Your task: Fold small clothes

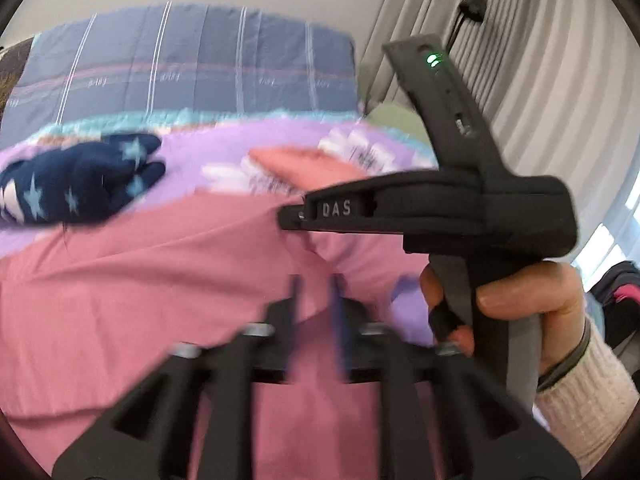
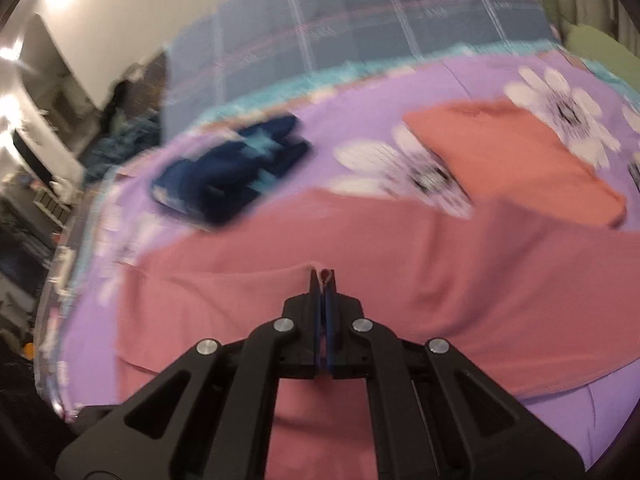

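A large pink garment (image 1: 140, 300) (image 2: 440, 280) lies spread on a purple flowered bed sheet (image 1: 224, 152) (image 2: 348, 120). My right gripper (image 2: 323, 276) is shut on a small raised fold of the garment's edge. From the left wrist view, the right gripper (image 1: 285, 217) shows side-on, pinching the pink cloth. My left gripper (image 1: 316, 280) is blurred. Its jaws stand a little apart and pink cloth shows in the gap. The blur hides whether the pads touch the cloth.
A folded navy garment with pale stars (image 1: 80, 184) (image 2: 232, 176) lies at the far left, a folded salmon one (image 1: 304, 168) (image 2: 512, 160) at the far right. Behind them is a blue checked quilt (image 1: 180, 68) (image 2: 380, 12). Curtains (image 1: 540, 80) hang at the right. A hand (image 1: 520, 292) grips the right tool.
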Demonstrator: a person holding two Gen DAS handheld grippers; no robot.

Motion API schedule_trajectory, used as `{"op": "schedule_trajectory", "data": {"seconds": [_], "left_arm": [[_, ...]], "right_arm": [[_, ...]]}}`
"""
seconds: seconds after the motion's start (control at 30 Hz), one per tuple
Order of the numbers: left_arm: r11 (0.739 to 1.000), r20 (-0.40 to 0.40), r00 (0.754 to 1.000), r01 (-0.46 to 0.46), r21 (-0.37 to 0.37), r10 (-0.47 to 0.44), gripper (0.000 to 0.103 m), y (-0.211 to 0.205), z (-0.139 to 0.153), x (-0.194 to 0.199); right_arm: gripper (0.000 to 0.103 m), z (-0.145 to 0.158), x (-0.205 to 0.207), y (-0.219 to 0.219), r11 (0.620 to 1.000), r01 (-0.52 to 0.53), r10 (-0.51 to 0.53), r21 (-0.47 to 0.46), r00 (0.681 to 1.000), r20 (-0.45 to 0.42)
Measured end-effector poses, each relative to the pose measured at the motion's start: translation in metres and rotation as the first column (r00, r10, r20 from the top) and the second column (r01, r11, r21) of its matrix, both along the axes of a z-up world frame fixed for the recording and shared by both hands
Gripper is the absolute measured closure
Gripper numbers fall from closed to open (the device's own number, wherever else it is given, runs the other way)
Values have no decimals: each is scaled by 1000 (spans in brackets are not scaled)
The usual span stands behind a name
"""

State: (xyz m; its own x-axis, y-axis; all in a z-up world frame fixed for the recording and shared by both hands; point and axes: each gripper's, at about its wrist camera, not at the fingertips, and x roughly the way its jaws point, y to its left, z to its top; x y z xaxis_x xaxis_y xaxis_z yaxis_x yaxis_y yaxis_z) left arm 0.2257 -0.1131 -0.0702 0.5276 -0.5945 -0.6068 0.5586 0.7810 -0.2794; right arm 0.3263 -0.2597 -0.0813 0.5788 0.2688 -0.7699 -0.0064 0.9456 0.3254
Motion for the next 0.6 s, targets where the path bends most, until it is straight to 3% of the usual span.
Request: {"op": "schedule_trajectory", "data": {"seconds": [0.07,0.13,0.23,0.33,0.43,0.53,0.6], "left_arm": [[1000,-16,1000,-17,25,18,65,12,-9,-3],[997,2,999,-42,61,42,57,33,-12,-9],[974,70,982,-186,132,178,50,93,-11,-19],[909,116,927,-373,188,356,45,173,-10,-25],[846,98,877,-479,233,470,45,235,-21,-28],[812,44,847,-522,261,530,45,275,-37,-23],[817,-11,843,-518,254,538,45,290,-48,-17]], "right_arm": [[96,-25,3,-8,998,38,-41,-48,997,-59],[96,-32,-2,-18,996,73,-76,-49,995,-60],[93,-26,-13,-21,997,68,-69,-30,997,-32],[87,-9,-31,-5,997,-5,7,-79,1000,24],[81,-4,-43,6,994,-48,52,-97,998,37],[81,-13,-48,18,990,-133,132,-39,991,-10],[83,-36,-45,25,985,-164,157,-58,981,-109]]}}
